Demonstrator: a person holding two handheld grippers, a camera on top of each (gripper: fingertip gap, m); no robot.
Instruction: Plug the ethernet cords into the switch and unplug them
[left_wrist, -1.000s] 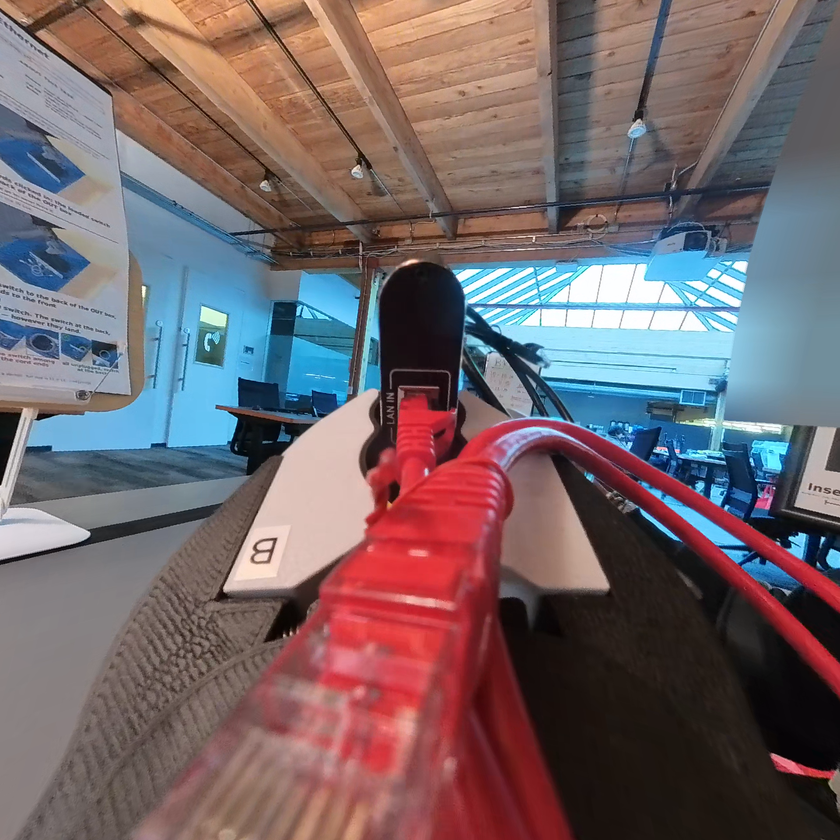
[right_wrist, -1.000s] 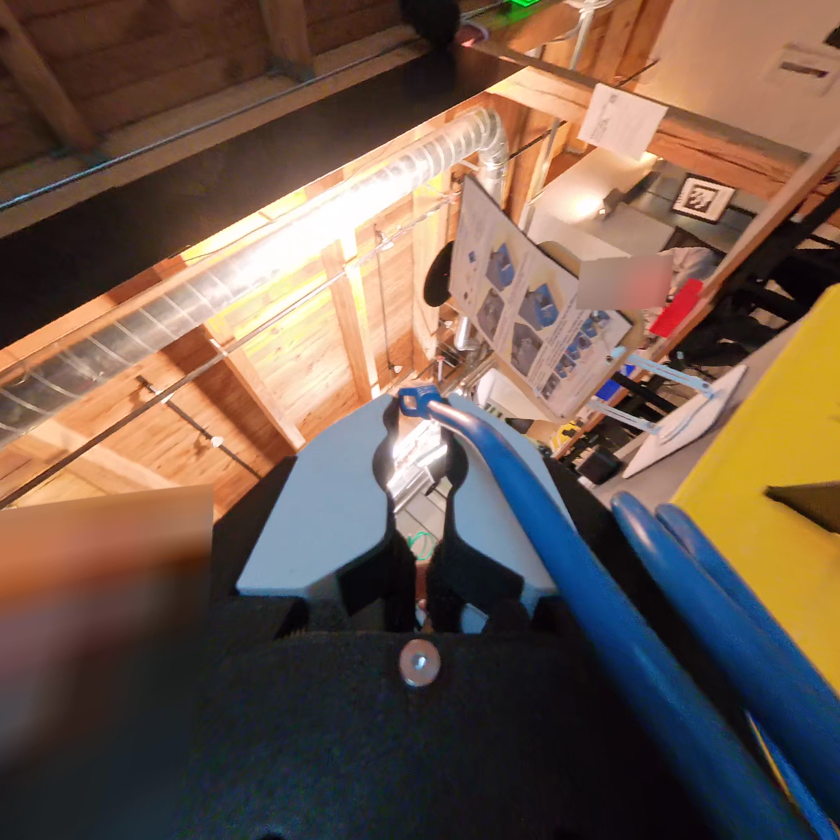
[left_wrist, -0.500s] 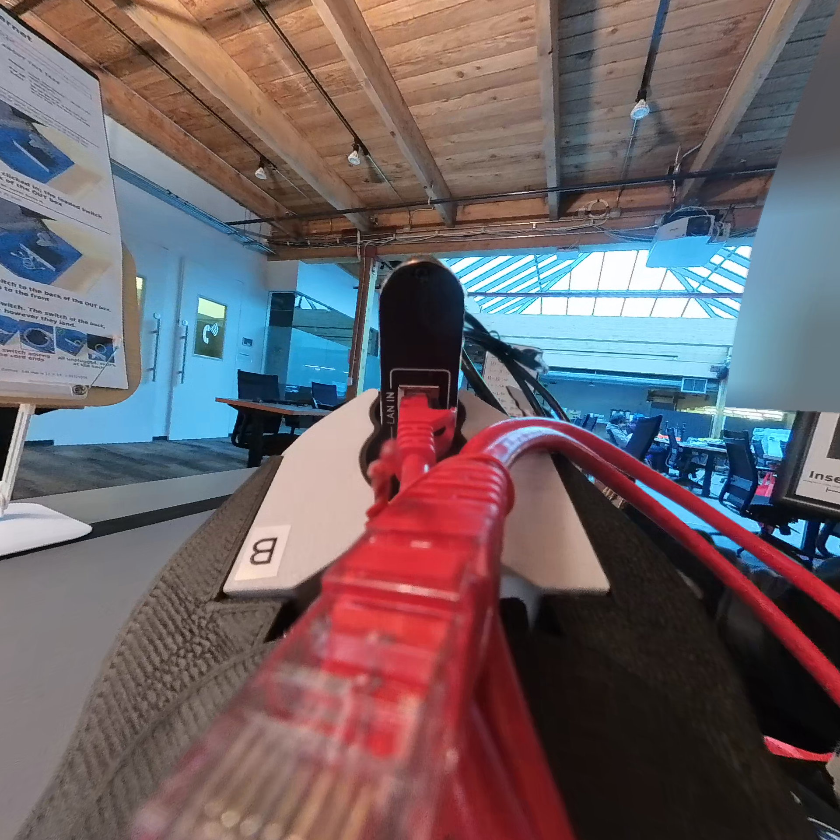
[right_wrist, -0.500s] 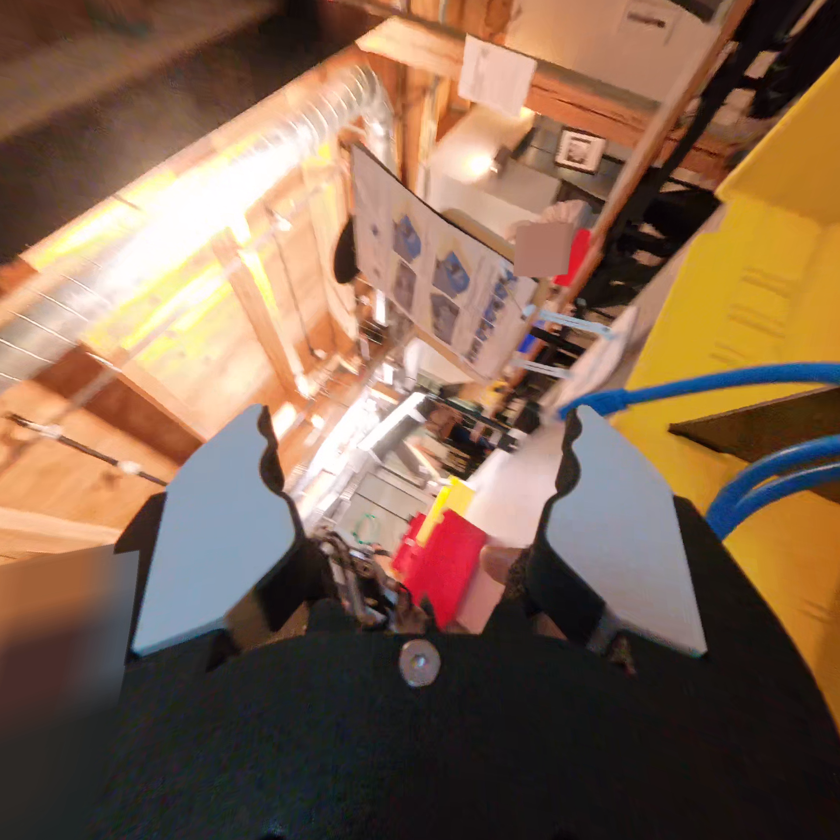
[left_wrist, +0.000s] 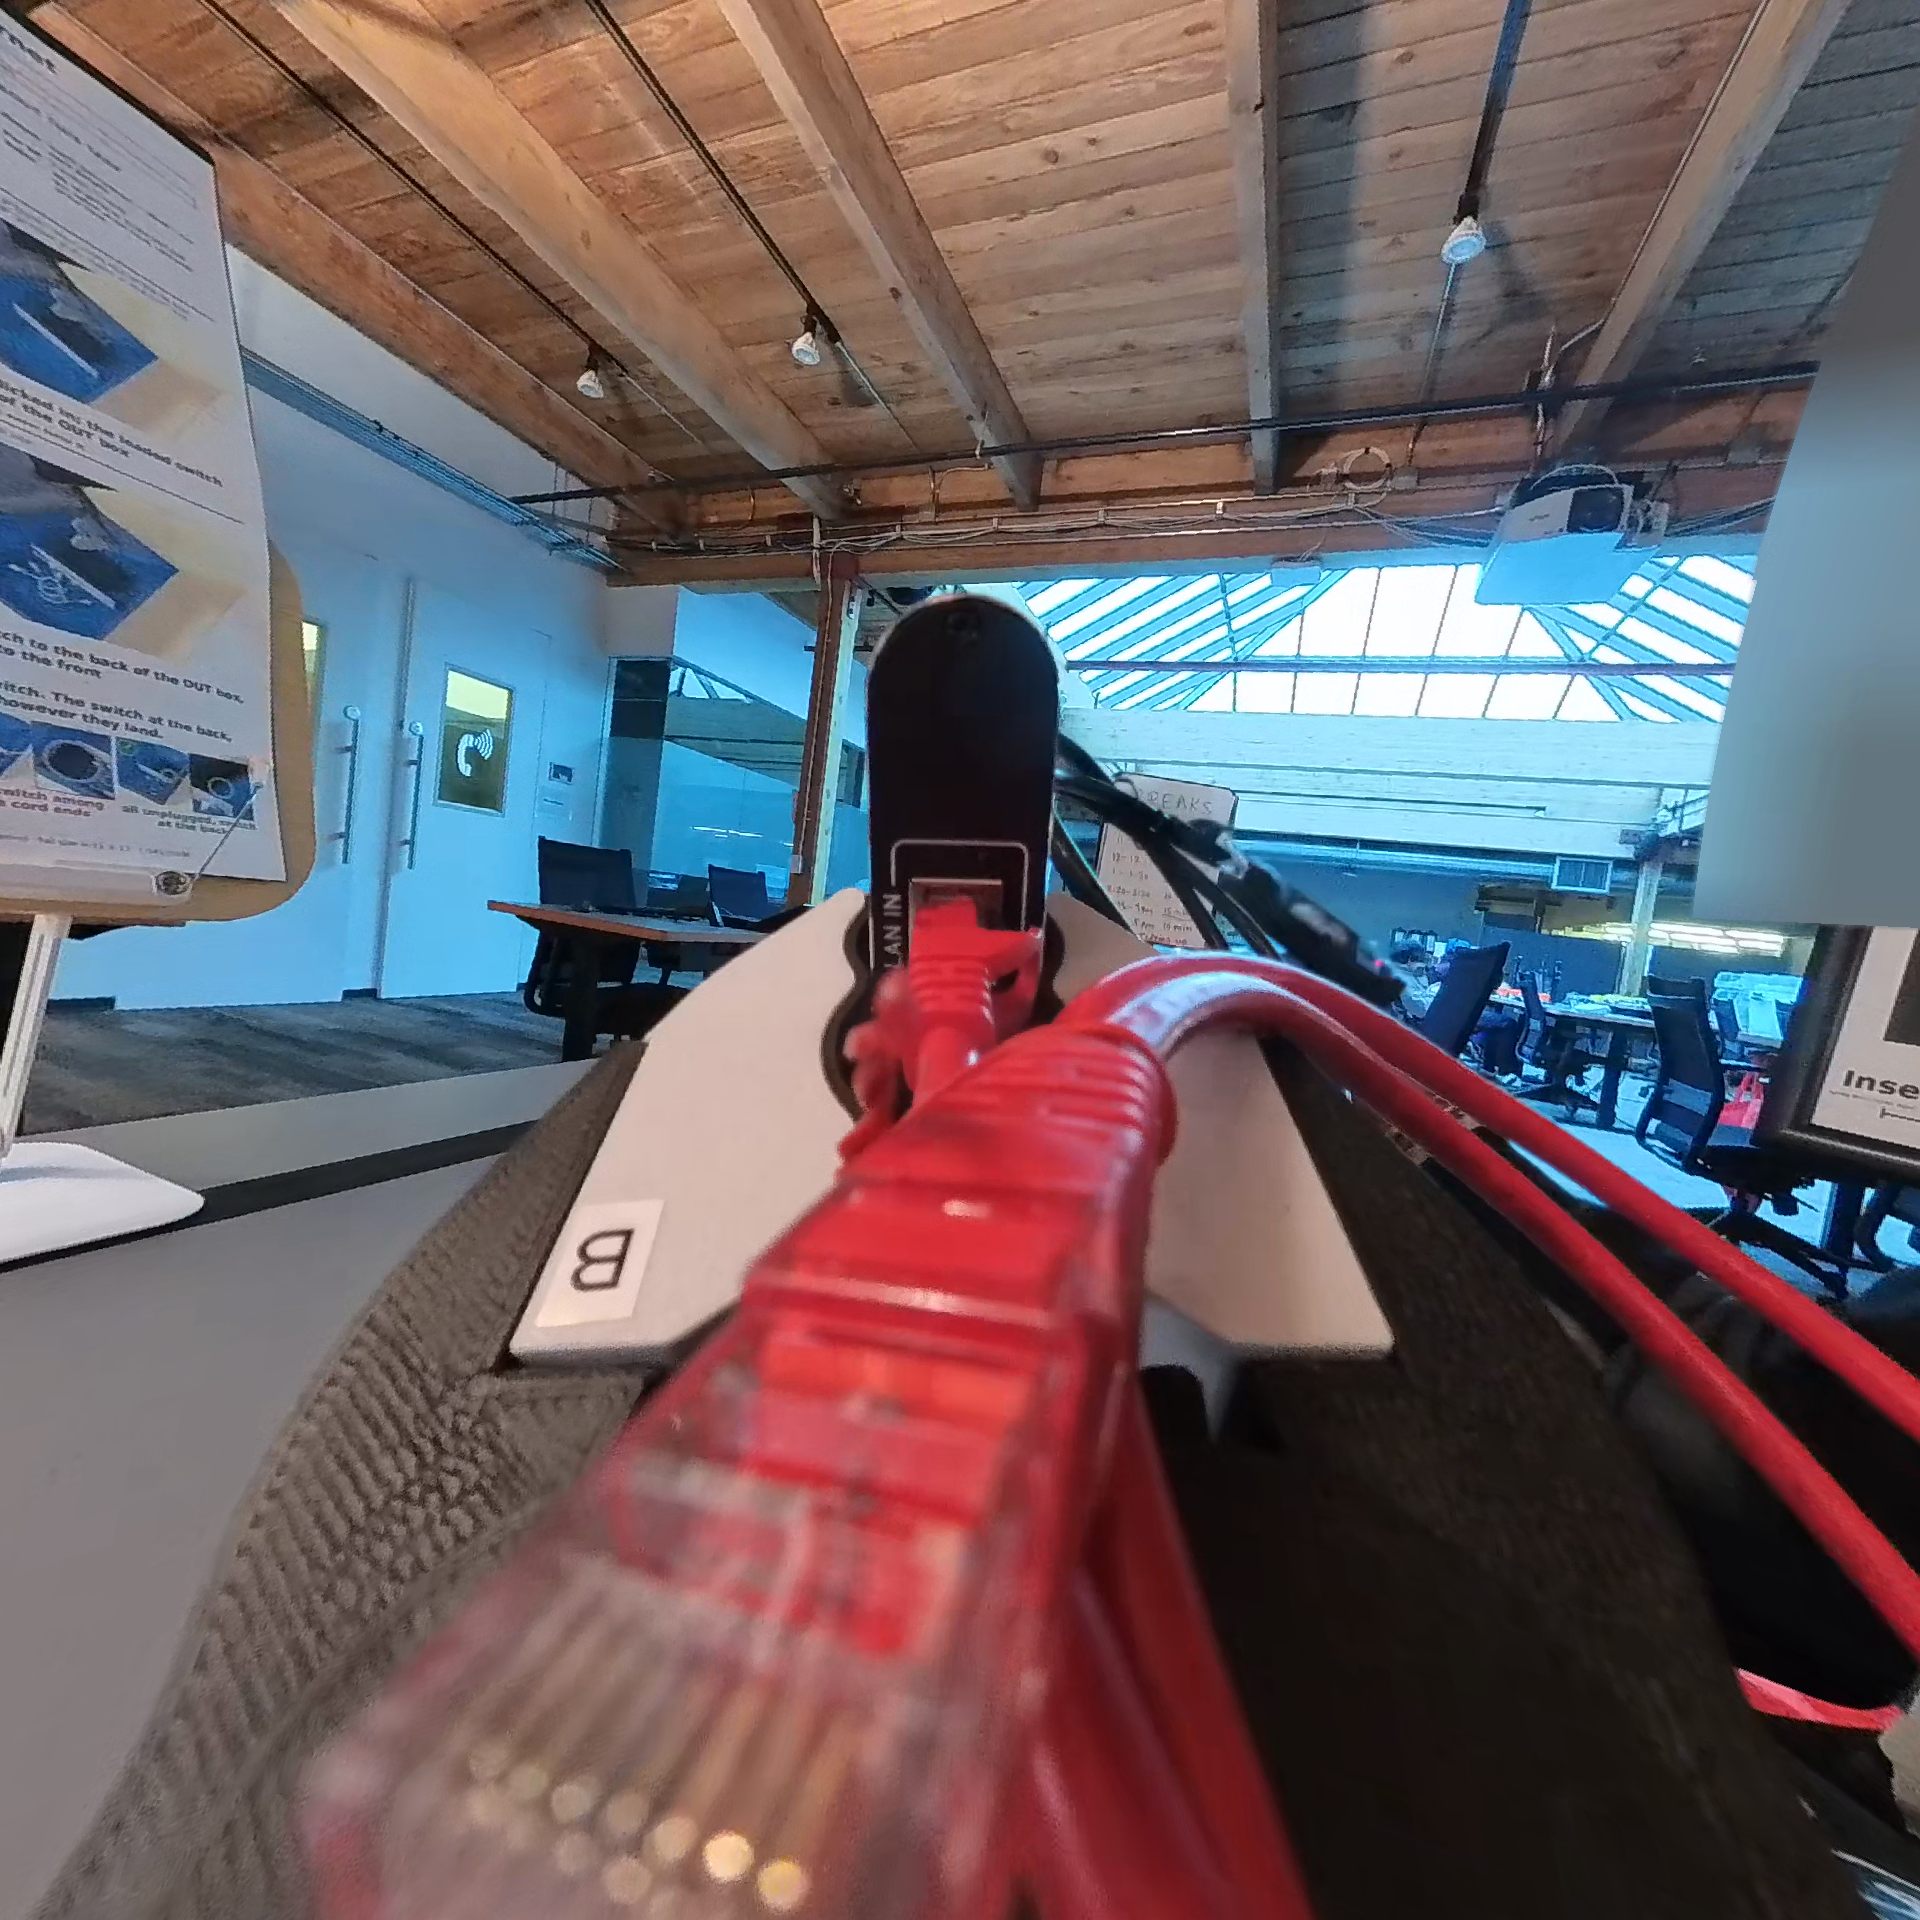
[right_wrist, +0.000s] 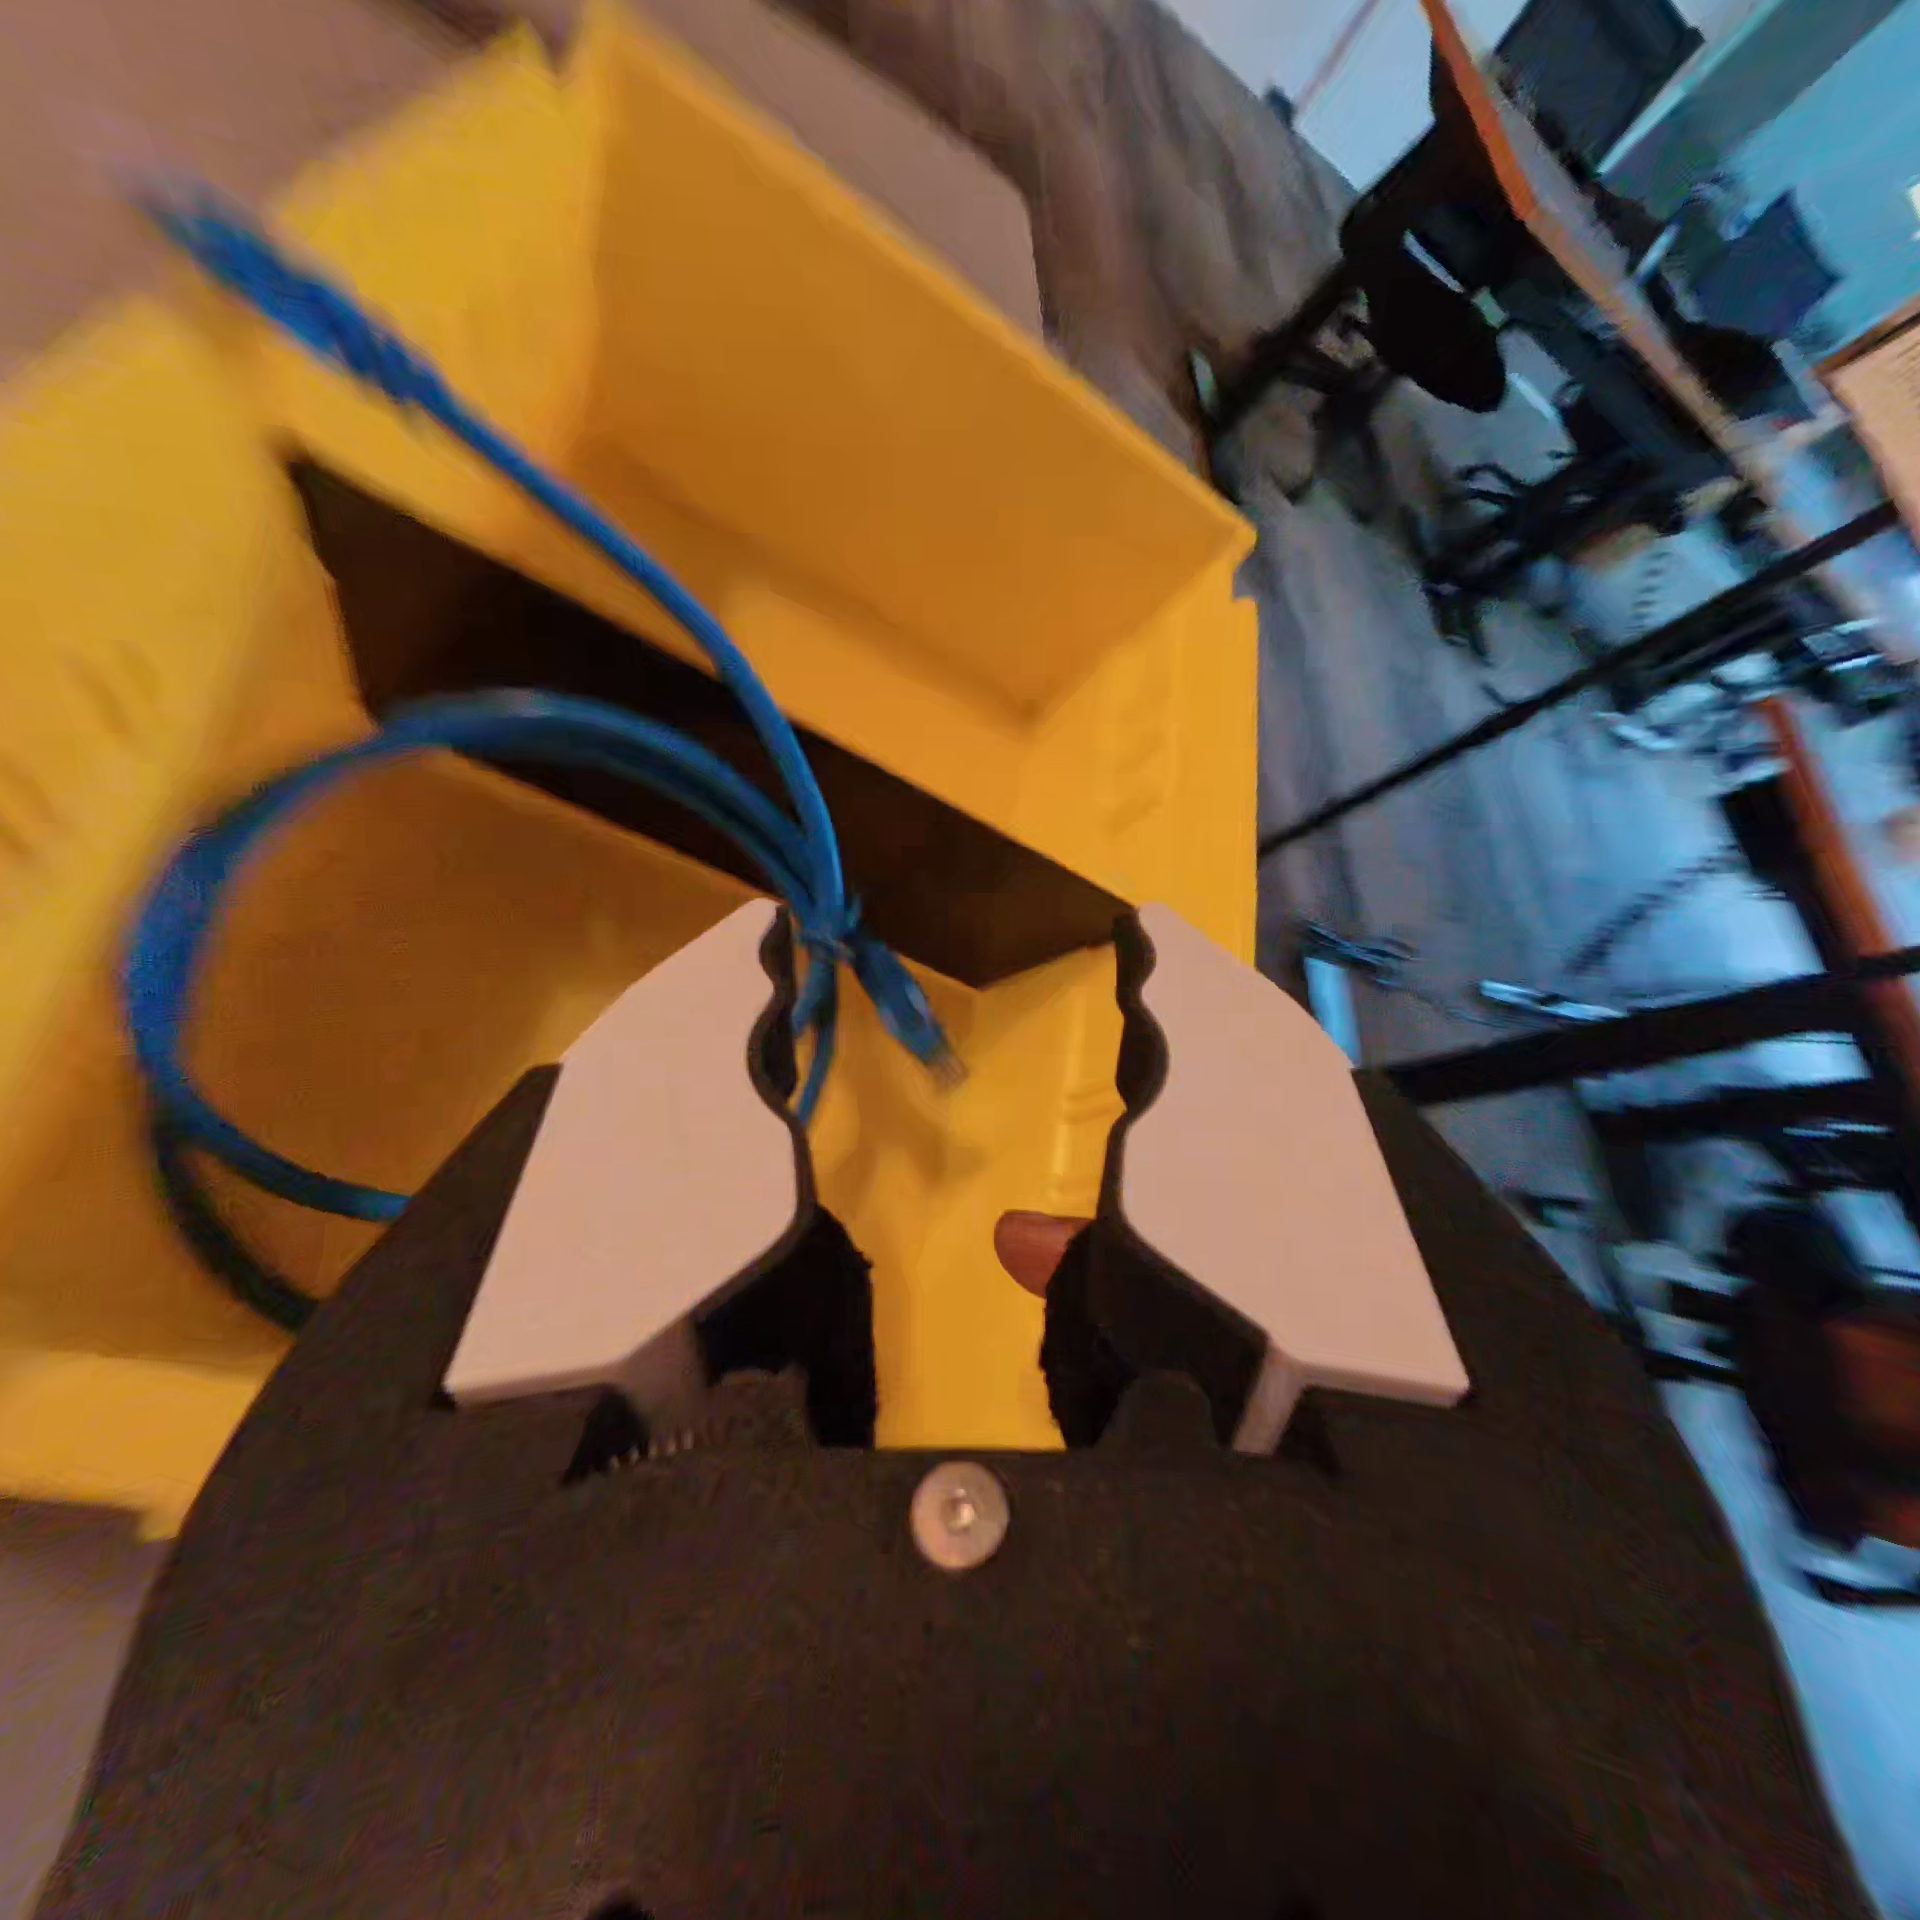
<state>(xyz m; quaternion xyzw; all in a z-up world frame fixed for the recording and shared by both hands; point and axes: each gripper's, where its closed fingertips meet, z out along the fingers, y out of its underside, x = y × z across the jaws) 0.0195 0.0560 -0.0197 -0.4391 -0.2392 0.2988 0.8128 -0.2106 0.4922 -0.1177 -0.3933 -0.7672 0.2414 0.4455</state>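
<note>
Left gripper (left_wrist: 961, 997) clamped on black switch (left_wrist: 961, 748), red ethernet cord (left_wrist: 951, 987) plugged in, right gripper (right_wrist: 951, 997) jaws apart above yellow bin (right_wrist: 831, 416), blue ethernet cord (right_wrist: 623, 582) inside bin

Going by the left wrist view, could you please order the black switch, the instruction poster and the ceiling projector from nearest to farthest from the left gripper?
1. Black switch: straight ahead at the fingertips of the left gripper, red cord plugged in.
2. Instruction poster: on its stand, far left.
3. Ceiling projector: high on the right, deep in the room.
</note>
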